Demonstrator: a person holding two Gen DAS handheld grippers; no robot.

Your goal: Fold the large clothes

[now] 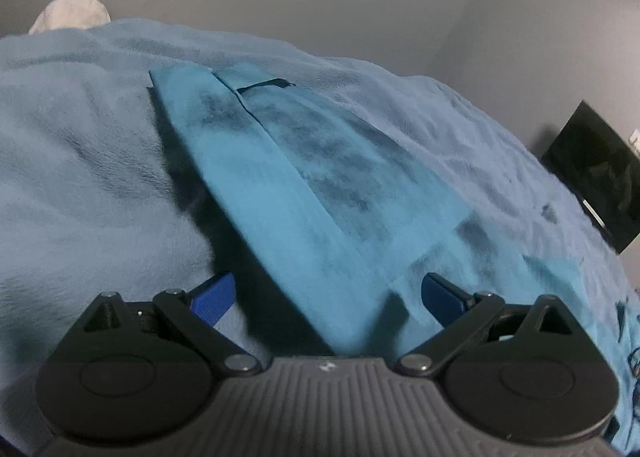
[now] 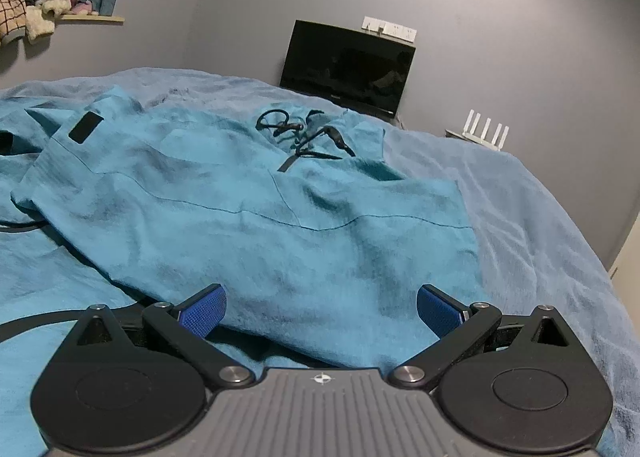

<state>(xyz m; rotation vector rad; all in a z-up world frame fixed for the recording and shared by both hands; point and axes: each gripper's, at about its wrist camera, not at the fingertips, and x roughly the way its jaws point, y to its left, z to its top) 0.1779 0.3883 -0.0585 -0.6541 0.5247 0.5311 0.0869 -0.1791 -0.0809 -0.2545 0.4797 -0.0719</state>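
Observation:
A large teal hooded garment (image 2: 256, 225) lies spread on the light blue bed cover (image 2: 540, 217). Its black drawstrings (image 2: 304, 133) sit near the far end, and a black patch (image 2: 85, 128) shows on a sleeve at the left. In the left wrist view a long teal part of it (image 1: 304, 177) runs away from me, its near end raised between the jaws. My left gripper (image 1: 326, 297) is open around that fabric without closing on it. My right gripper (image 2: 320, 311) is open, low over the garment's near edge, with cloth lying between the blue pads (image 2: 202, 313).
A black monitor (image 2: 348, 65) stands by the grey wall beyond the bed, also showing in the left wrist view (image 1: 596, 173). A white router (image 2: 484, 131) is to its right. A shelf with soft items (image 2: 52, 13) hangs at the left. A white cloth (image 1: 72, 15) lies at the bed's far side.

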